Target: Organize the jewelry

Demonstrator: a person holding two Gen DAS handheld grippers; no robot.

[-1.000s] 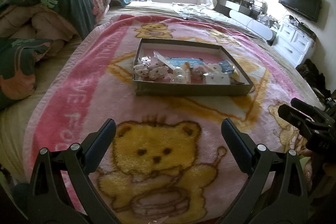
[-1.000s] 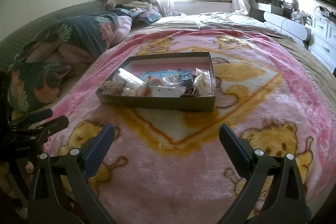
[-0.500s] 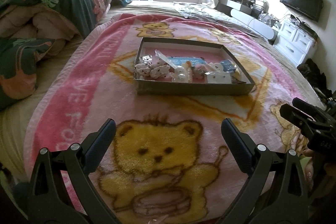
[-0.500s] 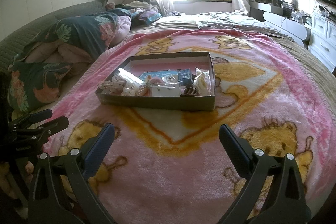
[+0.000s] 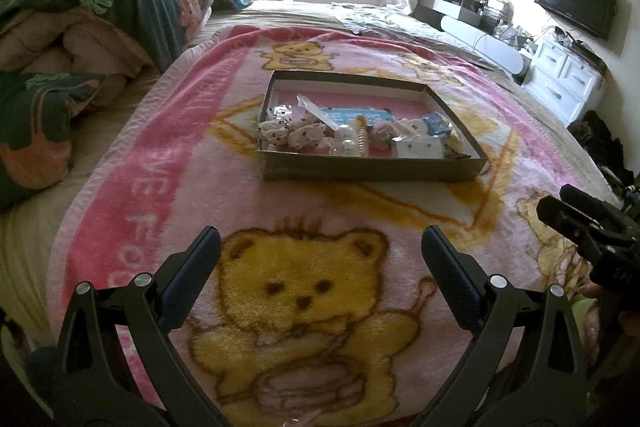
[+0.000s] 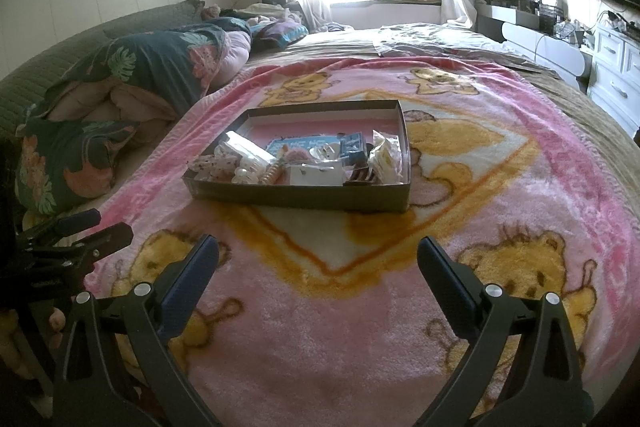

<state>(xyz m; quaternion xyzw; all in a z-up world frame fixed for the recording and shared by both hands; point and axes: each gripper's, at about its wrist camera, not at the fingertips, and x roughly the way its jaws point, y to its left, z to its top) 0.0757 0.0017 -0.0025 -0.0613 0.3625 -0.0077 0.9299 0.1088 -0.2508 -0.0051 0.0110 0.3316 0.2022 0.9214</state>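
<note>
**Cardboard tray full, both grippers wide and empty**

Pink plush teddy-bear blanket (image 5: 168, 187) covers the bed; dark floral quilt (image 5: 100, 11) bunched at far left. Left gripper (image 5: 320, 259) hovers low over the blanket, jaws spread wide, nothing held. Ahead of it, well apart: shallow brown cardboard tray (image 5: 372, 169).

Tray contents, left to right: white spotted fabric bows (image 5: 298, 133), clear plastic sleeve (image 5: 316, 113), white pearl hair clips (image 5: 348, 143), blue printed card (image 5: 356, 115), white earring card (image 5: 420, 149), small blue packet (image 5: 438, 125). All piled in the near half, overlapping; far half shows bare pink floor. Right gripper (image 6: 318, 257) likewise spread wide, empty, near the front of the bed.

Jewelry is inside the tray but jumbled. Could be a sort pending or items just gathered, can't settle which.

If sorting: take top, edge-most pieces, grip cards by an edge, approach steeply to clear the near wall, steady the tray with the other gripper. Soft blanket means the tray can tilt.
</note>
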